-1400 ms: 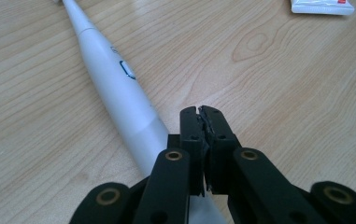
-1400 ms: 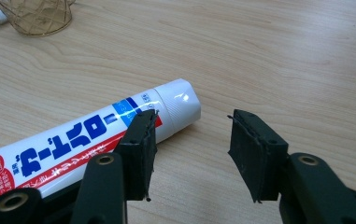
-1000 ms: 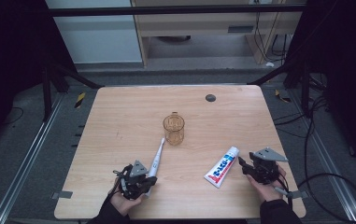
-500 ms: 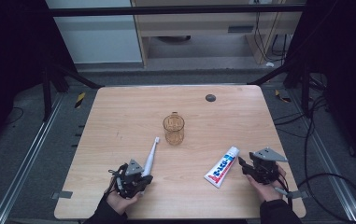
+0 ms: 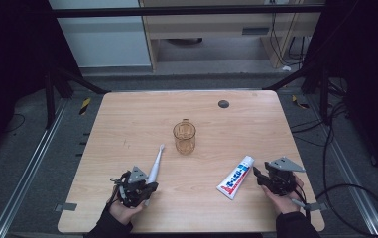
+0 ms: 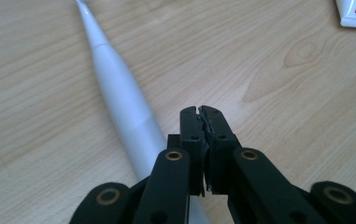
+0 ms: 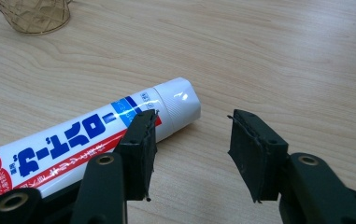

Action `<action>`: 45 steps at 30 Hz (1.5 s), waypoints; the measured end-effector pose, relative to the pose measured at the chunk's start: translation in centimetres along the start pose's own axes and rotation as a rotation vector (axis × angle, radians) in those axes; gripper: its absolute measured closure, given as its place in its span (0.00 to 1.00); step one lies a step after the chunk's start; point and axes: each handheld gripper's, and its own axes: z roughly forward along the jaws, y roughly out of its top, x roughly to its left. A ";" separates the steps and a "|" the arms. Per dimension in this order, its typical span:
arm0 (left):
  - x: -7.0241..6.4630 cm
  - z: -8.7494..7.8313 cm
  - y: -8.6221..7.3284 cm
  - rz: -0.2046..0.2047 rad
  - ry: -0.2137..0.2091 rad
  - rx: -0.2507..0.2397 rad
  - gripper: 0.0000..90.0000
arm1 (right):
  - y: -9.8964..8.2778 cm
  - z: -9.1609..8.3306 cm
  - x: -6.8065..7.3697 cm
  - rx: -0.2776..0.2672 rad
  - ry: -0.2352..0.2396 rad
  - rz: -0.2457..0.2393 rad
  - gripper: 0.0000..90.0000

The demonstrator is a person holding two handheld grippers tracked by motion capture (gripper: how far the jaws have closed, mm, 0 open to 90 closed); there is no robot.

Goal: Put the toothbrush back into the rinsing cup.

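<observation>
The amber cup stands upright mid-worktop; its inside cannot be told. The left tongs are together, beside the toothbrush. The right tongs are apart, low beside the toothpaste tube.

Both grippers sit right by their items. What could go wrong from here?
1. The left gripper has its jaws shut beside the white toothbrush, not around it; moving in like this would likely shove it across the wooden table.
2. The right gripper is open, but the white toothpaste tube lies outside its jaws, so closing now would probably grab nothing.
3. The amber ribbed glass cup stands between both items, so a sweeping move could tip it.
</observation>
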 end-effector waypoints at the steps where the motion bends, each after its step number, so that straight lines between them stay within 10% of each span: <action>1: 0.2 -0.1 0.2 -0.004 0.007 -0.009 0.96 | 0.0 0.0 0.0 0.000 0.000 0.000 0.56; 22: 4.2 -1.3 4.0 -0.073 0.150 -0.069 0.63 | 0.2 -0.3 -0.5 -0.014 -0.043 0.007 0.49; 45: 6.1 0.8 8.2 -0.115 0.161 0.004 0.40 | 0.0 -0.2 -1.1 0.010 -0.058 0.001 0.47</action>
